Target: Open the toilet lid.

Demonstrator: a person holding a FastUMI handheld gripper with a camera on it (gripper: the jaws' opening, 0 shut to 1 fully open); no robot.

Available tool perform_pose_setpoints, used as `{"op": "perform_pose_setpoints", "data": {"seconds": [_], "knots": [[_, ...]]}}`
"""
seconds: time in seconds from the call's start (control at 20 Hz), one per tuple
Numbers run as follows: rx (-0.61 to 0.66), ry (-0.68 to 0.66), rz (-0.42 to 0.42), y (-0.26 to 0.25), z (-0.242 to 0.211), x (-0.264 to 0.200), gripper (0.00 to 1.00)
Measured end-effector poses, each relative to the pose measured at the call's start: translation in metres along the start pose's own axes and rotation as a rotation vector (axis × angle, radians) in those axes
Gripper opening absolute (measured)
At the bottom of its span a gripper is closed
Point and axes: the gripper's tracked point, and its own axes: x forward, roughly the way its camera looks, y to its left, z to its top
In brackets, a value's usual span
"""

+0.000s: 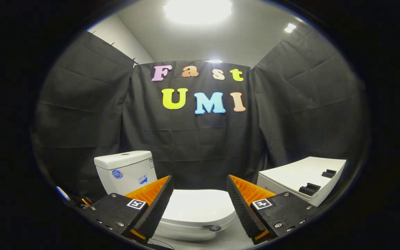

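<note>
A white toilet stands just ahead of me with its lid [196,208] lying flat and closed over the bowl. Its white cistern [125,171] rises behind the lid, beyond my left finger. My gripper [200,184] hovers above the lid's near part, open wide, with the lid showing in the gap between the fingers. Nothing is held, and neither finger touches the lid. A small dark round button [215,228] sits on the toilet's front rim near the right finger.
A white box-like unit [300,178] with two dark recesses on top stands beyond the right finger. Black cloth walls close the booth behind and on both sides. Small items, one a pen-like object [63,193], lie near the left finger.
</note>
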Motion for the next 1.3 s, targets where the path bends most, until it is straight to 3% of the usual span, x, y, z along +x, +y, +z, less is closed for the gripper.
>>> {"op": "perform_pose_setpoints", "data": {"seconds": [0.5, 1.3], "knots": [[0.095, 0.039, -0.040, -0.009, -0.052, 0.029, 0.95], [0.505, 0.196, -0.180, -0.045, -0.168, 0.070, 0.96]]}}
